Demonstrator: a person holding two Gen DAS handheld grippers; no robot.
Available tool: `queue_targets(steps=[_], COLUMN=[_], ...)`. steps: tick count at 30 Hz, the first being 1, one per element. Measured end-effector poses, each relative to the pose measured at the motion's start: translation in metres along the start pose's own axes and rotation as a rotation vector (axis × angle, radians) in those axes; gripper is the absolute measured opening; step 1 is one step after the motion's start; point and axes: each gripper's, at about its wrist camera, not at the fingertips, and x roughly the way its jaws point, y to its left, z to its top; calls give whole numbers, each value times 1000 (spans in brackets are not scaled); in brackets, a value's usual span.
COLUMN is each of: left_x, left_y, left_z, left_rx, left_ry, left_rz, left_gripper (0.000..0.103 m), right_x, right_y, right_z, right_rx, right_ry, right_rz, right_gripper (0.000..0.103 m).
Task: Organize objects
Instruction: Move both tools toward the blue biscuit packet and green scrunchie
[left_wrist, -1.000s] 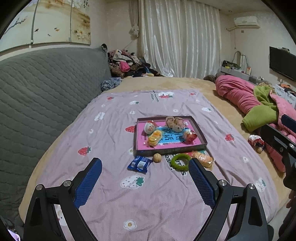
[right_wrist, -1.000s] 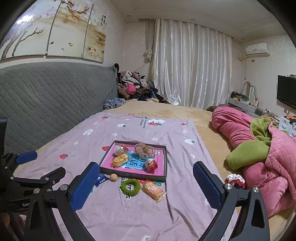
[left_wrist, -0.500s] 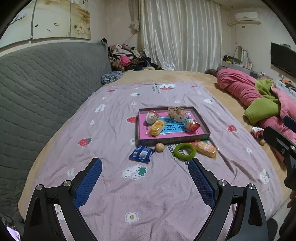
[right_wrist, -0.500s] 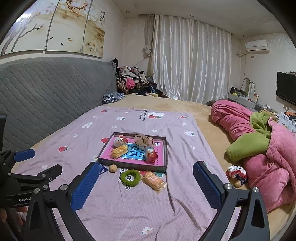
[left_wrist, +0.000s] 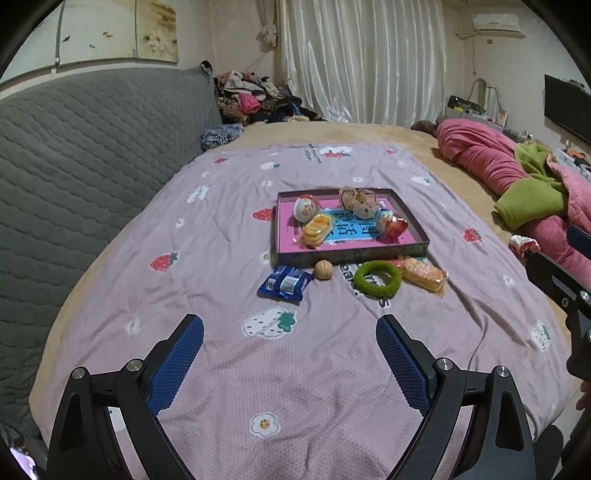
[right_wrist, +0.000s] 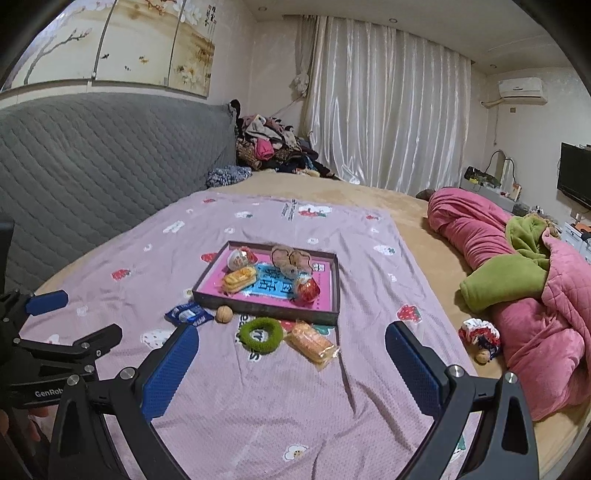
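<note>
Lilac sheet (left_wrist: 295, 369) lies bare across the lower half of both views, and there we hold the left gripper (left_wrist: 290, 325) and right gripper (right_wrist: 291, 334) spread wide with nothing between the pads. Mid-frame, the shallow tray (left_wrist: 349, 254) carries a round ball (left_wrist: 306, 207), a yellow snack (left_wrist: 317, 228), a red sweet (left_wrist: 393, 225) and a beige bundle we cannot identify. Just outside its near rim lie a blue packet (left_wrist: 285, 284), a walnut (left_wrist: 324, 270), a green ring (left_wrist: 376, 277) and an orange biscuit pack (left_wrist: 423, 274), its edge tucked under the ring.

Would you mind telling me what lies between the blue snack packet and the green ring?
A walnut lies between the blue snack packet and green ring, just before the tray; both wrist views show it.
</note>
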Motion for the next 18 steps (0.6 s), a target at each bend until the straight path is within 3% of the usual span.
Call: queue_targets(steps=[18], left_x=[62], left_y=[-5], left_z=[-19], left_rx=[8], left_ry=[94], left_rz=[-7], left_gripper=[95], right_x=[55], right_y=[8], right_z=[-23], right_rx=[-30], right_ry=[88], right_rz=[5], right_gripper=[102])
